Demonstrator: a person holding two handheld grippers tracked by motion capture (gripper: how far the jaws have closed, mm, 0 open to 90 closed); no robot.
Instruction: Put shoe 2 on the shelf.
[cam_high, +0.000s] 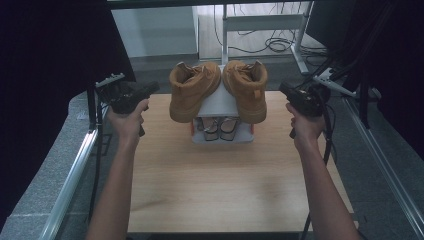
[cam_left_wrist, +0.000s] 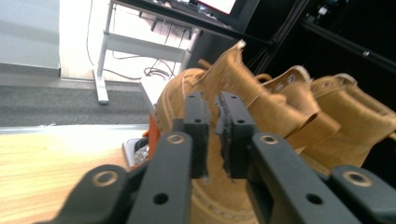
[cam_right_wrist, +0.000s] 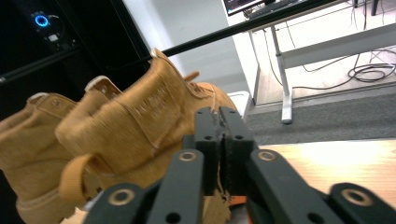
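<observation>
Two tan suede boots stand on top of a small white shoe rack at the far middle of the wooden table: the left boot and the right boot, toes pointing toward me. A pair of sandals lies on the rack's lower shelf. My left gripper is held just left of the left boot, apart from it; in its own view the left gripper has its jaws nearly together with nothing between, the boot behind. My right gripper hovers right of the right boot; the right gripper is shut, the boot beyond.
The wooden table stretches bare toward me in front of the rack. Metal rails run along both sides. Behind the table stand a white desk frame and floor cables. Black curtains hang left and right.
</observation>
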